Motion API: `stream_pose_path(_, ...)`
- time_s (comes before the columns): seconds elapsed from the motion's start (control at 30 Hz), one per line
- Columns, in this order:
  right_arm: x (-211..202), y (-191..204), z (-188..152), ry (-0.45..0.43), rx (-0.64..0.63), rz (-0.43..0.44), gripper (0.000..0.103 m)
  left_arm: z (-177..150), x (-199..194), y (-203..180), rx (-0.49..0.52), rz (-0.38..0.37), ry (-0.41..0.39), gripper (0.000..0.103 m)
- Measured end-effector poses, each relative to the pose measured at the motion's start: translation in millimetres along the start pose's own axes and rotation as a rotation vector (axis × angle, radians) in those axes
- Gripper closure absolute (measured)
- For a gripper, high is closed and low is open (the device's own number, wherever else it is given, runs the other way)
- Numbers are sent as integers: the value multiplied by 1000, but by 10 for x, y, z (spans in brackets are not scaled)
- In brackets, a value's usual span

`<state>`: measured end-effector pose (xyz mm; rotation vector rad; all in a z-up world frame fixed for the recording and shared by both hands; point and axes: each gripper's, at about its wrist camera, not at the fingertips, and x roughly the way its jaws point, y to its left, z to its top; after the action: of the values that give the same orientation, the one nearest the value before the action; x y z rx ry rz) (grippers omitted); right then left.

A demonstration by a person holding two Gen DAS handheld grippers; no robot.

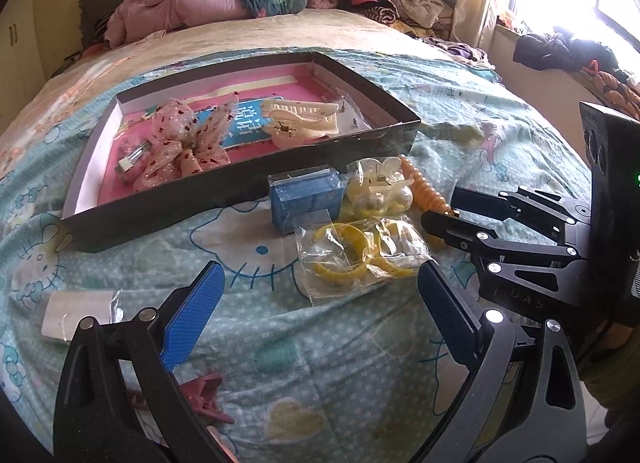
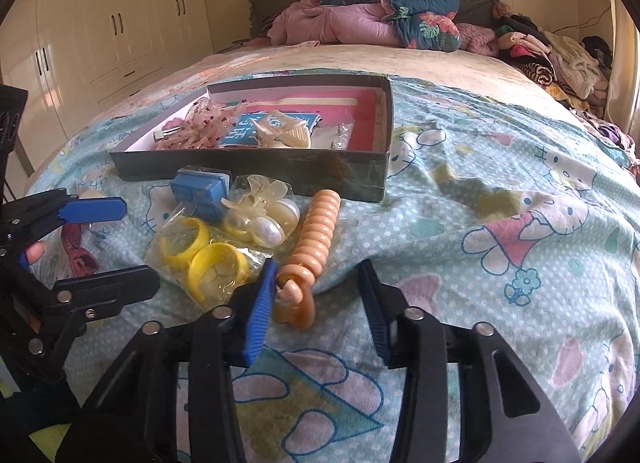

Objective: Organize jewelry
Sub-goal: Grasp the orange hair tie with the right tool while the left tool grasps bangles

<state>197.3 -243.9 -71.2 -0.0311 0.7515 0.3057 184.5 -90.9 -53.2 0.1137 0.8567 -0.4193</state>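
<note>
- the dark box (image 2: 256, 167) lies on the cartoon bedsheet (image 2: 500, 203); right of it the sheet is bare.
- right gripper (image 2: 318, 283) partly open, orange spiral clip (image 2: 316, 235) between its jaws; a grip i cannot tell.
- left gripper (image 1: 320, 303) wide open, holding nothing.

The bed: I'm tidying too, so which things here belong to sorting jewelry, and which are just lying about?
Job: box, orange spiral tie, bagged yellow rings, pearl clips, blue case, dark red clip.
Lying about: quilts, clothes pile, wardrobe.

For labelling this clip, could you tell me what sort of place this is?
Most likely a home bedroom: the work surface is a bed with a cartoon sheet, bedding heaped at its head, beside a built-in wardrobe.
</note>
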Motion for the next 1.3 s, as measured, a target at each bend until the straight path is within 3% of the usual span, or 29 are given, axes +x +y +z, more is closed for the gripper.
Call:
stream_pose_path(0.1, -26, -52, -6, -6, 7, -5, 81, 42, 116, -52, -3, -14, 32, 14)
stream_pose_path(0.5, -160, -282, -13, -44, 52, -40, 82, 115, 358, -246, -1, -50, 73, 15)
stream_pose_path(0.63, -201, -307, -17, -56, 55, -47, 82, 123, 382, -298, 12, -34, 73, 22)
stream_pose_path(0.93, -318, -305, -9, -77, 64, -45, 83, 103, 215, -323, 13, -64, 37, 28)
stream_pose_path(1.3, -472, -196, 63, -107, 43, -44, 83, 130, -68, -186, -23, -67, -32, 29)
